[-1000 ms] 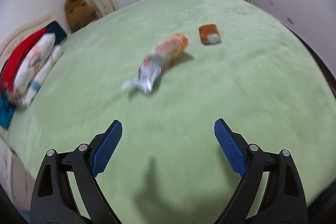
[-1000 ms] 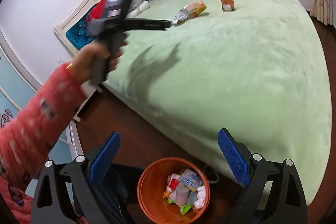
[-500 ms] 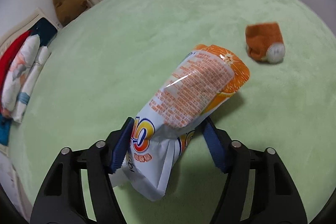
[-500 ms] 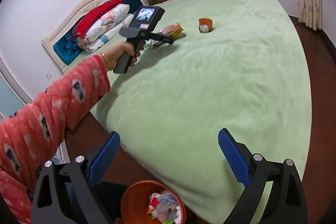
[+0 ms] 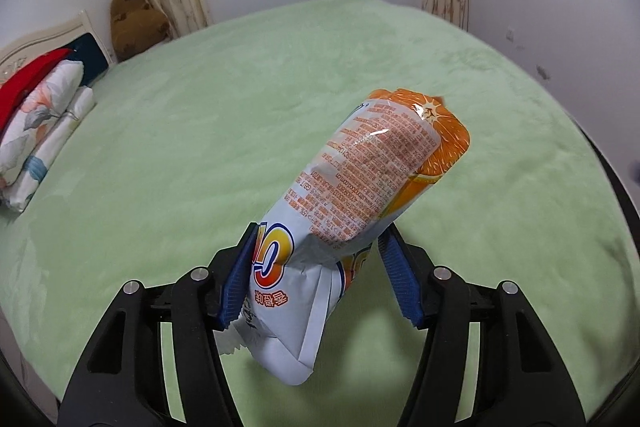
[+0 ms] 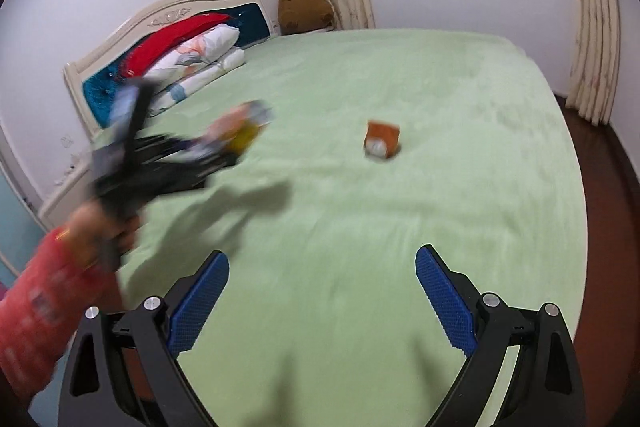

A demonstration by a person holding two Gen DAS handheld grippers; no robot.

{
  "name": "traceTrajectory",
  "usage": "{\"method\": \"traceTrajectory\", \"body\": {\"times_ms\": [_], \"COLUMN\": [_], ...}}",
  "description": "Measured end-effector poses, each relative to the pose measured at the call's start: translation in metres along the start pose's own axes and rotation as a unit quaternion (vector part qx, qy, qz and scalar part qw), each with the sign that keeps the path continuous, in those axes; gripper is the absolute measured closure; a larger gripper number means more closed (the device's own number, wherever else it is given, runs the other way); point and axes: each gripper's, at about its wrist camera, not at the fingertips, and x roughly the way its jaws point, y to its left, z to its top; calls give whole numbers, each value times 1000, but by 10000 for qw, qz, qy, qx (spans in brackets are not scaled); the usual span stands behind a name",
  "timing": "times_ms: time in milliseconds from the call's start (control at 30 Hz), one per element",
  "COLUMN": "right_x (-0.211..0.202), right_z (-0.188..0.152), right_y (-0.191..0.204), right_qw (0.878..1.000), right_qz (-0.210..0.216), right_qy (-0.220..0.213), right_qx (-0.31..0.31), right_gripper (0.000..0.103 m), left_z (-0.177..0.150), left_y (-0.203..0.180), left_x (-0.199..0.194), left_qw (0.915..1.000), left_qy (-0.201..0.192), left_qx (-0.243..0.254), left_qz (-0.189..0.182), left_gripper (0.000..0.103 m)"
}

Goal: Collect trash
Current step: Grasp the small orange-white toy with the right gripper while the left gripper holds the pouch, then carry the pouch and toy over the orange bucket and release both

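Both wrist cameras look down across the green bed (image 5: 168,155).

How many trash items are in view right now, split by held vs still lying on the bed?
Held in the left gripper: 1, the orange-and-white snack bag
Lying on the green bed: 1, the small orange packet
Held in the right gripper: 0, its jaws are open
Total: 2

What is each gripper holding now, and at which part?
Left gripper: snack bag, gripped near its crumpled white end. Right gripper: nothing, jaws open.
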Motion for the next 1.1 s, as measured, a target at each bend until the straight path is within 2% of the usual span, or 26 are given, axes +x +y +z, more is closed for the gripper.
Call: {"method": "traceTrajectory", "body": {"times_ms": [100, 200, 300, 333, 400, 467, 500, 533, 700, 767, 900, 1033, 1100], "right_x": [43, 100, 161, 177, 202, 216, 220, 225, 210, 187, 123, 34, 1], "right_z": [28, 64, 91, 93, 100, 102, 103, 103, 108, 107, 95, 64, 50], "right_y": [-9, -22, -49, -54, -62, -67, -67, -68, -50, -42, -19, 13, 26], "right_qw": [9998, 9983, 9922, 9886, 9837, 9804, 9804, 9802, 9847, 9879, 9938, 9979, 9984], "right_qz": [-138, -491, -733, -987, -1201, -1271, -1216, -1090, -1095, -949, -777, -577, -532], "right_qy": [146, 305, 531, 615, 770, 876, 910, 1003, 934, 842, 543, 237, 173], "right_qx": [-9, 106, 856, 958, 1093, 1226, 1255, 1315, 977, 890, 575, 177, 59], "right_gripper": [10, 10, 11, 13, 16, 32, 55, 70, 75, 75, 75, 75, 75], "left_z": [-12, -22, -33, -37, -41, -45, -47, -48, -56, -56, -64, -81, -93], "left_y": [0, 4, 3, 4, 7, 8, 8, 9, 9, 11, 7, -4, -12], "left_x": [-28, -45, -58, -60, -63, -65, -65, -65, -74, -78, -99, -128, -145], "left_qw": [9998, 9990, 9985, 9982, 9980, 9978, 9978, 9977, 9969, 9964, 9958, 9955, 9950], "left_qy": [-157, -230, -305, -311, -299, -280, -263, -247, -229, -229, -271, -302, -297], "left_qx": [-135, -382, -460, -502, -546, -599, -602, -620, -741, -800, -852, -870, -922], "left_qz": [27, 14, -9, -40, -47, -53, -63, -75, -141, -172, -201, -208, -221], "left_gripper": [44, 44, 44, 44, 44, 44, 44, 44, 44, 44, 44, 44, 44]}}
